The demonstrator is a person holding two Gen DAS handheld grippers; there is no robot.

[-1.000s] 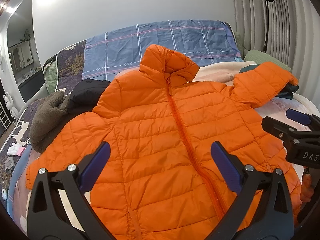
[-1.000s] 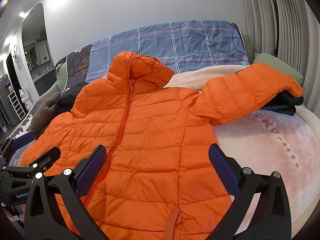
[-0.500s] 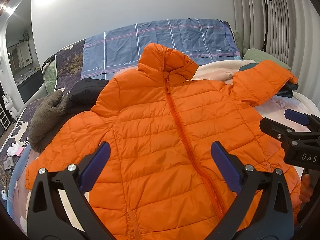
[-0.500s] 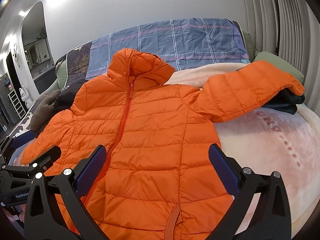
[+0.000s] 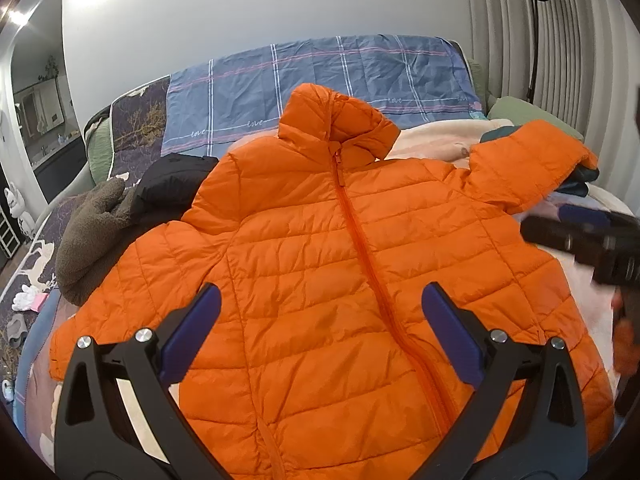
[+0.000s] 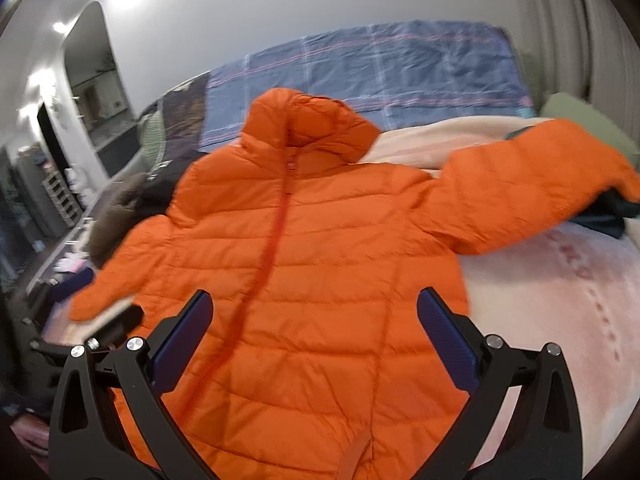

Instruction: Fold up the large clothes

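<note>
An orange quilted hooded jacket (image 5: 340, 264) (image 6: 320, 256) lies face up on the bed, zipped, hood toward the headboard. Its right sleeve (image 6: 532, 192) stretches out over a dark garment; its left sleeve (image 5: 128, 296) slants toward the bed's near left edge. My left gripper (image 5: 320, 328) hovers open above the jacket's lower front, nothing between its blue pads. My right gripper (image 6: 316, 328) is open too, over the lower hem; it appears blurred at the right edge of the left wrist view as the right gripper (image 5: 592, 240).
A brown fleece garment (image 5: 92, 232) and a black one (image 5: 172, 184) are heaped left of the jacket. A blue plaid sheet (image 5: 320, 76) covers the headboard end. A pale pink blanket (image 6: 560, 300) spreads to the right. A green pillow (image 5: 532, 116) and floor lamp (image 5: 536, 20) sit far right.
Both grippers have risen and drawn back a little, so the jacket sits lower in view. The right gripper is moving fast; its view is blurred and swung to the left.
</note>
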